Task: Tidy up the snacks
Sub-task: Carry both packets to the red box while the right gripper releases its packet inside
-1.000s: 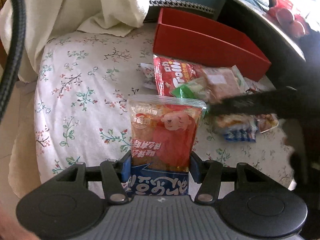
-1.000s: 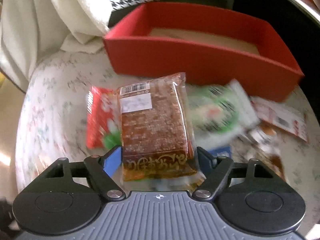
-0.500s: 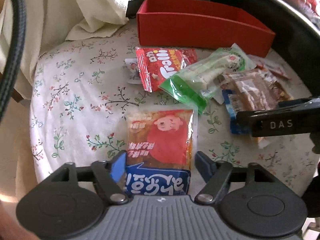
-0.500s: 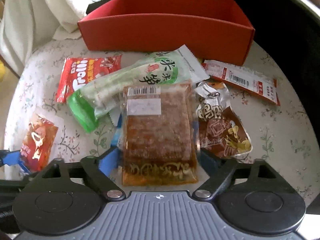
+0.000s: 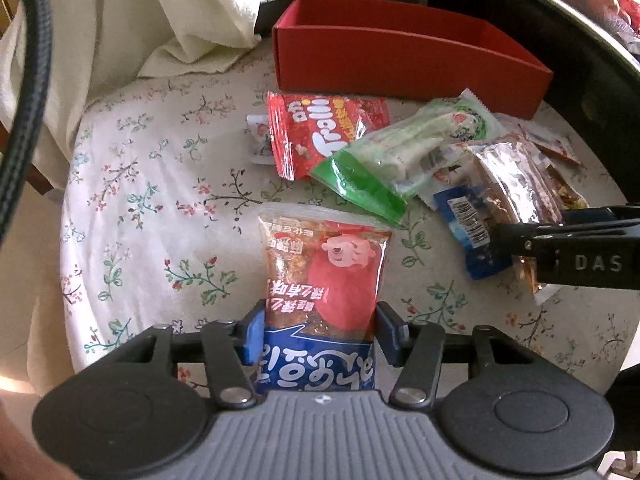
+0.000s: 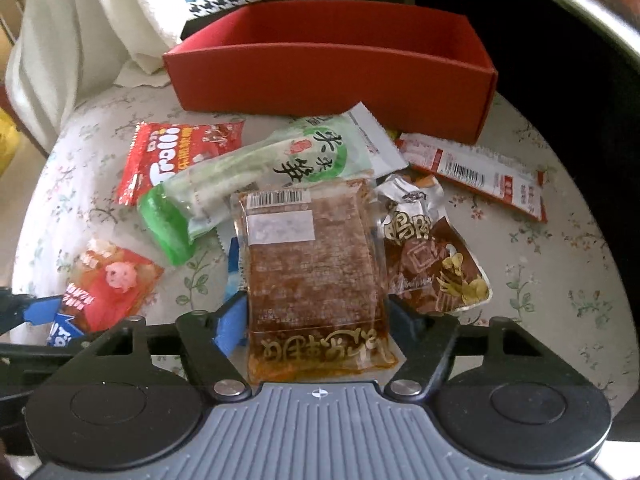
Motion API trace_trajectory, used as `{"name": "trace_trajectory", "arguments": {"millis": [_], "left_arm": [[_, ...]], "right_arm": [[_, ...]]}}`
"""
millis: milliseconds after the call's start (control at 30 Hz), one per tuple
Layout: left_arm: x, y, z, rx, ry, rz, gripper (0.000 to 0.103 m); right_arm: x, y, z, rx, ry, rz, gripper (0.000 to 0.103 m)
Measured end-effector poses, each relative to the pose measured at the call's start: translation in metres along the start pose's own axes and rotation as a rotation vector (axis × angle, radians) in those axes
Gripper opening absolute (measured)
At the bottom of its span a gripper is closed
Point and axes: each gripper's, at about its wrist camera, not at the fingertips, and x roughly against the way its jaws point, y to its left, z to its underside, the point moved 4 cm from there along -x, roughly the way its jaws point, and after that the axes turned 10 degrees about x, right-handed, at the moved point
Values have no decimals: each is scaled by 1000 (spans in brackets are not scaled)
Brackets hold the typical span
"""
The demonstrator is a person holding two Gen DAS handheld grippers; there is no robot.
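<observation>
Red-and-blue bear snack pack (image 5: 324, 280) sits pinched between the blue fingers (image 5: 251, 334) of the left gripper (image 5: 318, 330), which have just been closing on it, low over the floral worktop (image 5: 160, 208). Brown clear-wrapped pack (image 6: 314, 264) is likewise clamped in the right gripper (image 6: 316, 320), whose fingers have also just been closing, over the snack pile. Red box (image 6: 332, 68) stands at 12 o'clock; green pack (image 6: 256, 172) and red gummy bag (image 6: 176, 152) lie at 11, brown foil pack (image 6: 436, 264) at 2.
</observation>
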Motion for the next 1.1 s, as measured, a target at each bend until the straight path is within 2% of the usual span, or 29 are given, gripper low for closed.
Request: {"name": "trace_trajectory", "arguments": {"millis": [333, 500, 667, 900, 1100], "left_arm": [[27, -2, -8, 71, -71, 42, 47], [28, -9, -2, 44, -69, 3, 46], [38, -11, -2, 48, -79, -6, 46], [57, -16, -30, 53, -132, 18, 46], [49, -25, -79, 72, -171, 66, 46]], "right_arm": [[27, -7, -3, 17, -89, 9, 77], [35, -7, -3, 46, -118, 38, 77], [52, -11, -5, 35, -168, 24, 77], [66, -20, -13, 3, -220, 17, 77], [61, -34, -35, -25, -233, 66, 77]]}}
